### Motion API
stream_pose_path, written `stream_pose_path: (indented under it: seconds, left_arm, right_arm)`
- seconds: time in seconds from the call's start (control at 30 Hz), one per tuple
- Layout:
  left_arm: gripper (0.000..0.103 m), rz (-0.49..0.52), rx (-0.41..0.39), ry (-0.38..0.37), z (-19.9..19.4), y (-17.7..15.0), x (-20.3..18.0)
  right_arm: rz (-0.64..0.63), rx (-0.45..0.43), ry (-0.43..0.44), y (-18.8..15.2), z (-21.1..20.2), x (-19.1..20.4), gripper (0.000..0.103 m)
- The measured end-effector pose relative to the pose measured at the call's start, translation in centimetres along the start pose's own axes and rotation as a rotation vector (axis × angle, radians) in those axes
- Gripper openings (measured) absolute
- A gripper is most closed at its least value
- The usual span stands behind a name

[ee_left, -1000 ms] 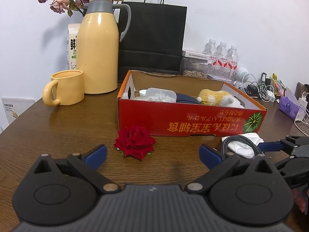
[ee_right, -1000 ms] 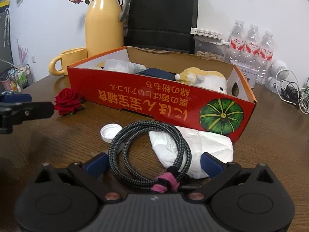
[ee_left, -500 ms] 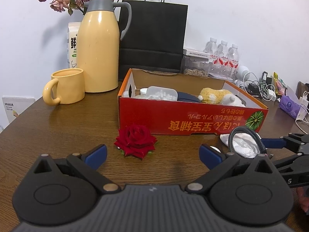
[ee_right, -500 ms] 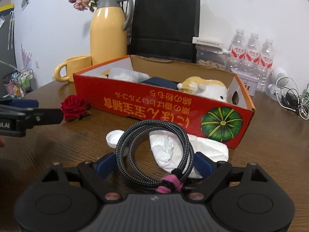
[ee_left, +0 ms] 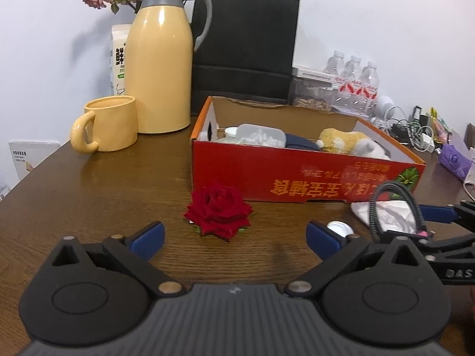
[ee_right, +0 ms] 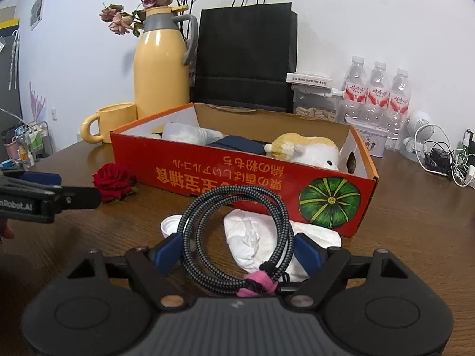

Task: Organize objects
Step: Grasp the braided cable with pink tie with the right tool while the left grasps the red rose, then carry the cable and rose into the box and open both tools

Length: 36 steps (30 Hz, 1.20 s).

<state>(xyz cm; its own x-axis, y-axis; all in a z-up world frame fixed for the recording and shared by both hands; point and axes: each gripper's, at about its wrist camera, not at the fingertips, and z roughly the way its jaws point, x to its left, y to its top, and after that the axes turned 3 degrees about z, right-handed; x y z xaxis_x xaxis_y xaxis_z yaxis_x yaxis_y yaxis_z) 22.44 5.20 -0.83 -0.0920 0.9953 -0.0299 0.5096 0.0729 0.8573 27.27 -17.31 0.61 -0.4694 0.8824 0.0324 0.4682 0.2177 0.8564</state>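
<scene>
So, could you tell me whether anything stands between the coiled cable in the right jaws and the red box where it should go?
Nothing visible blocks it. The coiled cable is between the closing jaws of the right gripper. The red box lies straight ahead, open-topped; only its front wall must be cleared. The crumpled tissue lies low on the table.

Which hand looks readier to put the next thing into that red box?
The right. Its gripper has been closing and now pinches the coiled cable, tilted up just before the red box. The left gripper is open, holding nothing, the rose lying ahead.
</scene>
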Motion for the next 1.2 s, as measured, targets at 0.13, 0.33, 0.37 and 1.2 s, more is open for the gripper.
stream_pose_path:
  seconds: [0.13, 0.33, 0.37, 1.2]
  left_arm:
    - [0.103, -0.023, 0.038, 0.038, 1.9, 0.8, 1.0]
    - [0.103, 0.019, 0.090, 0.064, 5.1, 2.1, 1.0]
    - [0.103, 0.016, 0.092, 0.062, 5.5, 2.2, 0.9]
    - [0.052, 0.017, -0.031, 0.045, 2.4, 2.3, -1.3]
  right_arm:
    - [0.003, -0.011, 0.002, 0.0, -0.3, -0.1, 0.081]
    - [0.015, -0.039, 0.006, 0.2, -0.9, -0.4, 0.081]
    - [0.017, -0.041, 0.007, 0.3, -0.9, -0.4, 0.081]
    - [0.036, -0.085, 0.006, 0.5, -1.7, -0.8, 0.081]
